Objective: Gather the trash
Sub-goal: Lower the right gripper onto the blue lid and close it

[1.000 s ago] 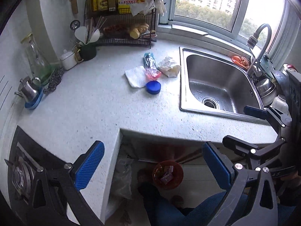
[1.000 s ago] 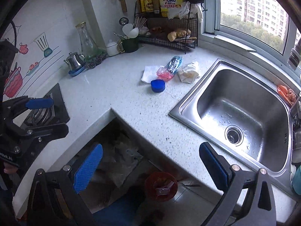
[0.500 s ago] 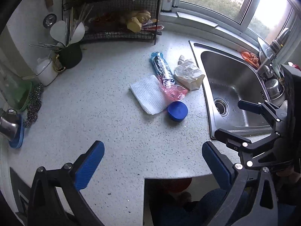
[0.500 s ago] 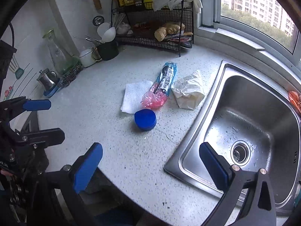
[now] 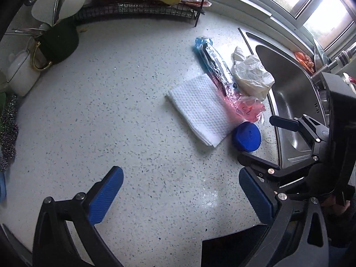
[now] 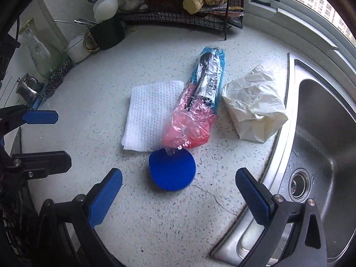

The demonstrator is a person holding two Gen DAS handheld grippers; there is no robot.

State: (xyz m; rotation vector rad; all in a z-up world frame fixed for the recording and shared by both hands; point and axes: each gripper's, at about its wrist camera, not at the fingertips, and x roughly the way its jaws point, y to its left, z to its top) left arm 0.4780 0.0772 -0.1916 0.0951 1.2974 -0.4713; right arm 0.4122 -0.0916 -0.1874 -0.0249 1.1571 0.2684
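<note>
Nothing looks collected yet: both tools are empty, so by my reading the picking up has not begun. Nearest, the right gripper point(image 6: 178, 197) has its jaws spread wide, with the blue lid point(image 6: 172, 170) lying on the counter point(image 6: 155, 222) just ahead of the gap between them. The left gripper point(image 5: 181, 197) is likewise spread wide over bare counter, the trash well ahead and to its right. Beyond the lid lie the folded paper towel point(image 6: 148, 115), the plastic wrapper point(image 6: 198, 106) overlapping the towel's edge with its tip over the lid, and the crumpled paper point(image 6: 253, 106) just beside the sink point(image 6: 320, 133). The right view alone shows the sink drain and a hairline crack in the counter; the left view alone shows the counter's front edge and the right gripper beside the lid.
</note>
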